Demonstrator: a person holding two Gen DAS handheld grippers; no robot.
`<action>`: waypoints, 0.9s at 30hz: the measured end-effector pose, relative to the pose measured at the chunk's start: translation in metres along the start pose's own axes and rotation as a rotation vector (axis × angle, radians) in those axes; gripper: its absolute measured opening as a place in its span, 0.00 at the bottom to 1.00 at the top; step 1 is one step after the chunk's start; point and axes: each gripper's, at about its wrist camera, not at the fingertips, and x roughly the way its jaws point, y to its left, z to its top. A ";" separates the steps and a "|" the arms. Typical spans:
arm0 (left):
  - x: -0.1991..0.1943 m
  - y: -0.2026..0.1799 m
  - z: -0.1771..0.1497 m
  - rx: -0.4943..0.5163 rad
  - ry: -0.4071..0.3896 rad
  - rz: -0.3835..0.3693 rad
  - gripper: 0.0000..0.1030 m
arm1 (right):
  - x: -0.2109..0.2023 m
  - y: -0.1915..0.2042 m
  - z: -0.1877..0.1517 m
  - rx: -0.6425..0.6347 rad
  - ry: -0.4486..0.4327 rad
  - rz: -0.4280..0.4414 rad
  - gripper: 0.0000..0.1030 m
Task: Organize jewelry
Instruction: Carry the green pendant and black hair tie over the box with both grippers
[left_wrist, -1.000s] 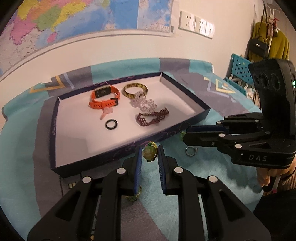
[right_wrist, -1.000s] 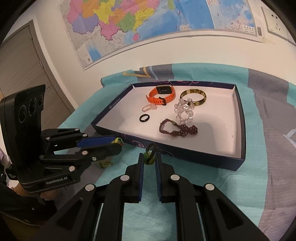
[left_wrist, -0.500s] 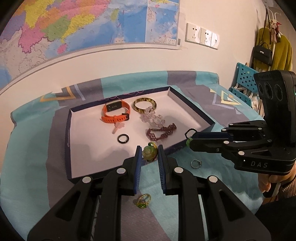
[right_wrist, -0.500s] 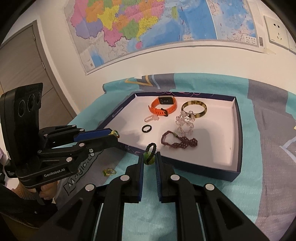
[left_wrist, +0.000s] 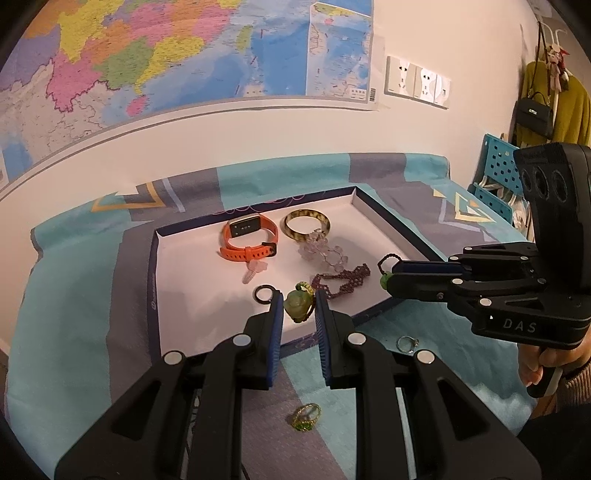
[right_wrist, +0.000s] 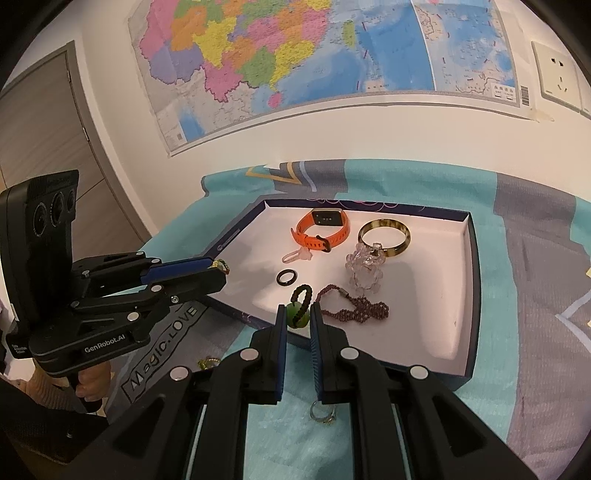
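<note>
My left gripper (left_wrist: 298, 308) is shut on a pale green jade pendant (left_wrist: 295, 305) and holds it over the front edge of the dark blue tray (left_wrist: 154, 266). My right gripper (right_wrist: 295, 317) is shut on a green bead with a black cord loop (right_wrist: 298, 314), also over the tray's front edge (right_wrist: 258, 322). The tray holds an orange watch (left_wrist: 248, 240), a yellow bangle (left_wrist: 306, 224), a clear bead bracelet (left_wrist: 325, 253), a maroon bracelet (left_wrist: 343, 278), a black ring (left_wrist: 263, 294) and a pink charm (left_wrist: 255, 269).
A silver ring (left_wrist: 406, 343) and a green-gold ring (left_wrist: 306, 416) lie on the teal and grey cloth (left_wrist: 74, 332) in front of the tray. The silver ring also shows below my right gripper (right_wrist: 322, 412). A wall with a map stands behind the table.
Both grippers have risen from the cloth with their pieces and moved forward over the tray's front edge. The green-gold ring now lies uncovered on the cloth.
</note>
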 end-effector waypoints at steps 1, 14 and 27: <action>0.000 0.001 0.001 -0.003 -0.002 0.002 0.17 | 0.001 -0.001 0.001 0.001 0.000 0.000 0.10; 0.011 0.010 0.008 -0.022 0.002 0.025 0.17 | 0.008 -0.010 0.012 0.005 -0.003 -0.009 0.10; 0.022 0.020 0.011 -0.053 0.013 0.027 0.17 | 0.020 -0.018 0.018 0.009 0.007 -0.024 0.10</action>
